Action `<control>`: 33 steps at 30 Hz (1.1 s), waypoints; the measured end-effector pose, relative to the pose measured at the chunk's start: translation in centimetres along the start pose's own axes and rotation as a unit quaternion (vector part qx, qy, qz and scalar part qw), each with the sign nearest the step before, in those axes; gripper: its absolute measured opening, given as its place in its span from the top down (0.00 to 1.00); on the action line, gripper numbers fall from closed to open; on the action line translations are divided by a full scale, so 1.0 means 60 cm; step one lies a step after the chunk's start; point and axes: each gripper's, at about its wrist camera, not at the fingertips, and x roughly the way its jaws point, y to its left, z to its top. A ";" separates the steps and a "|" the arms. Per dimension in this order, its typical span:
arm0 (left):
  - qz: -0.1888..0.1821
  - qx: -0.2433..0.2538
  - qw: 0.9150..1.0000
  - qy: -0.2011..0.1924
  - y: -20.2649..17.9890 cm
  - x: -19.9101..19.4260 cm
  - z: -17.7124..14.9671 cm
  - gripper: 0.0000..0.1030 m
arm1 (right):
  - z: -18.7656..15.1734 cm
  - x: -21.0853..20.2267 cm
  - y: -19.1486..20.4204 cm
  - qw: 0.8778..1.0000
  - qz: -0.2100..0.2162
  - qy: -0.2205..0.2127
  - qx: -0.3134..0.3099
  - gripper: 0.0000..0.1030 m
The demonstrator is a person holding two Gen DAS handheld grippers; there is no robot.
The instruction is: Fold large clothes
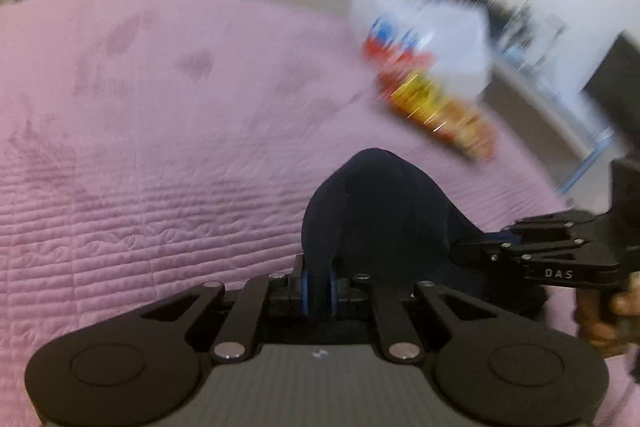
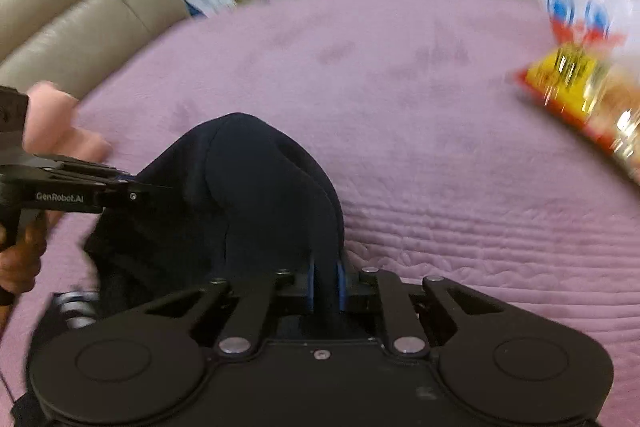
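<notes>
While both views are smeared by motion blur, the main things are plain enough. The left gripper (image 1: 318, 287) has its jaws drawn narrow on a fold of the dark navy garment (image 1: 376, 211), the cloth pinched between the blue-edged pads and rising in a rounded hump just ahead of them. The right gripper (image 2: 325, 285) grips the same garment (image 2: 248, 187) likewise, jaws nearly closed with cloth between them. Each gripper shows in the other's view: the right one (image 1: 472, 251) enters from the right edge with its tips against the cloth, the left one (image 2: 152, 191) from the left edge. The garment sits bunched above a pink quilted bedspread (image 1: 160, 147). Farther off on the bedspread lie a white plastic bag (image 1: 420, 27) and a red-and-yellow snack packet (image 1: 440, 111), touching. A beige padded headboard (image 2: 80, 15) stands beyond the bed.
</notes>
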 end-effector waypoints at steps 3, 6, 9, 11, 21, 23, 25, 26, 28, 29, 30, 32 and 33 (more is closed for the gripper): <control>-0.019 0.013 0.999 -0.034 -0.043 -0.102 -0.025 0.90 | -0.018 -0.108 0.052 0.998 0.008 -0.055 -0.040 0.88; -0.038 0.019 0.996 -0.073 -0.097 -0.205 -0.064 0.90 | -0.064 -0.212 0.120 0.991 -0.007 -0.103 -0.089 0.88; -0.033 0.051 0.994 -0.093 -0.165 -0.288 -0.128 0.90 | -0.121 -0.284 0.178 0.981 -0.031 -0.131 -0.142 0.88; -0.016 0.092 0.992 -0.085 -0.212 -0.327 -0.185 0.88 | -0.167 -0.322 0.206 0.977 -0.036 -0.132 -0.162 0.87; 0.034 -0.024 0.991 0.127 -0.230 -0.336 -0.481 0.79 | -0.388 -0.357 0.158 0.996 -0.018 0.074 0.049 0.28; 0.035 -0.076 0.991 0.107 -0.217 -0.336 -0.486 0.77 | -0.396 -0.355 0.146 0.991 -0.014 0.067 0.111 0.28; 0.035 -0.114 0.990 0.081 -0.206 -0.327 -0.472 0.75 | -0.384 -0.344 0.131 0.983 -0.012 0.045 0.177 0.28; 0.036 -0.132 0.989 0.059 -0.196 -0.323 -0.460 0.71 | -0.374 -0.334 0.123 0.975 -0.004 0.033 0.219 0.28; 0.040 -0.172 0.984 0.022 -0.185 -0.301 -0.433 0.62 | -0.354 -0.324 0.105 0.960 -0.012 0.020 0.278 0.27; 0.043 -0.189 0.981 0.012 -0.181 -0.289 -0.421 0.56 | -0.347 -0.315 0.102 0.953 -0.022 0.018 0.300 0.27; 0.044 -0.206 0.978 0.007 -0.177 -0.274 -0.411 0.55 | -0.343 -0.309 0.100 0.949 -0.034 0.022 0.313 0.27; 0.040 -0.235 0.971 0.012 -0.174 -0.243 -0.397 0.49 | -0.339 -0.289 0.103 0.943 -0.051 0.036 0.326 0.27; 0.032 -0.241 0.970 0.017 -0.174 -0.231 -0.396 0.49 | -0.341 -0.280 0.104 0.942 -0.049 0.041 0.329 0.27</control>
